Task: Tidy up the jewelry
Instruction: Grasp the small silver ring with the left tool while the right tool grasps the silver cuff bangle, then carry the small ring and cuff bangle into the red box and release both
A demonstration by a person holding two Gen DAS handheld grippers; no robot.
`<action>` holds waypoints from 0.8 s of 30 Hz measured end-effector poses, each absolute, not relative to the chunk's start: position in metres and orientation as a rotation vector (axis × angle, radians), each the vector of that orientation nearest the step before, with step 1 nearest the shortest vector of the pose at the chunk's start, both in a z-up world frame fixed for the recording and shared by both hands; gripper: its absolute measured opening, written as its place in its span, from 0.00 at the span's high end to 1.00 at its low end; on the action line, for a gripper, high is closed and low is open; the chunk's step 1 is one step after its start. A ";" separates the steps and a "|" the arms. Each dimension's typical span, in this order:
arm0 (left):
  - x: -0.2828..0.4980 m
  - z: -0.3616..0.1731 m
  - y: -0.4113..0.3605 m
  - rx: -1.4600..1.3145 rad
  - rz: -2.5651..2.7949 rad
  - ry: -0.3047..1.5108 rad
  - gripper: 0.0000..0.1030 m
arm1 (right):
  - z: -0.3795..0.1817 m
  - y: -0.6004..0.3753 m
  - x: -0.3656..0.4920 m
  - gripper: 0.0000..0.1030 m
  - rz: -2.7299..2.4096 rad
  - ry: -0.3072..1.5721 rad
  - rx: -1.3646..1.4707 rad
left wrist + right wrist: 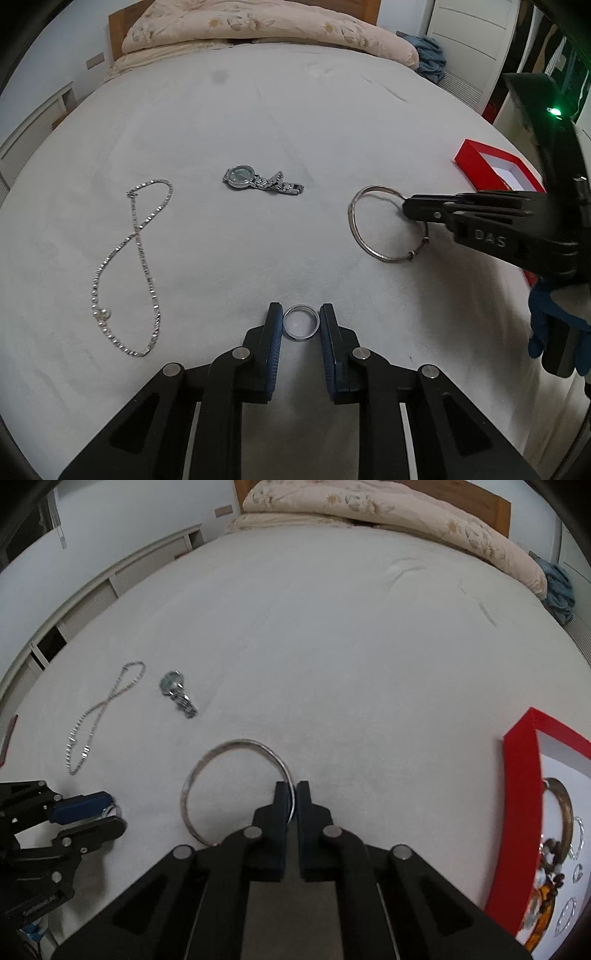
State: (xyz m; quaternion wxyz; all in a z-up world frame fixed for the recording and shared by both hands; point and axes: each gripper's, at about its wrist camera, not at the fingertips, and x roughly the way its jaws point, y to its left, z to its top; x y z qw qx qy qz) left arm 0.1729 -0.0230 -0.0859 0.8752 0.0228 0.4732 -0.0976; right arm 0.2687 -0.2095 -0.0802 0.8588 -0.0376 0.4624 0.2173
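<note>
A small silver ring lies on the white bed sheet between the fingers of my left gripper, which is open around it with small gaps each side. My right gripper is shut on the rim of a large silver bangle, which rests on the sheet; the bangle shows in the left wrist view too. A silver watch and a long beaded necklace lie further left. A red jewelry box with several pieces inside sits at the right.
The bed sheet spreads wide, with a floral quilt at its head. A blue cloth lies at the far right corner. White cabinets line the left wall.
</note>
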 end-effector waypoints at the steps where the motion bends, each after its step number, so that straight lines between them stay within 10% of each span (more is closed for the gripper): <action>1: 0.172 -0.083 -0.023 0.043 -0.201 0.987 0.81 | -0.076 -0.211 0.266 0.96 0.456 0.962 -0.074; 24: 0.182 -0.006 -0.165 0.013 -0.463 0.896 0.81 | 0.046 -0.352 0.216 0.97 0.261 0.773 -0.092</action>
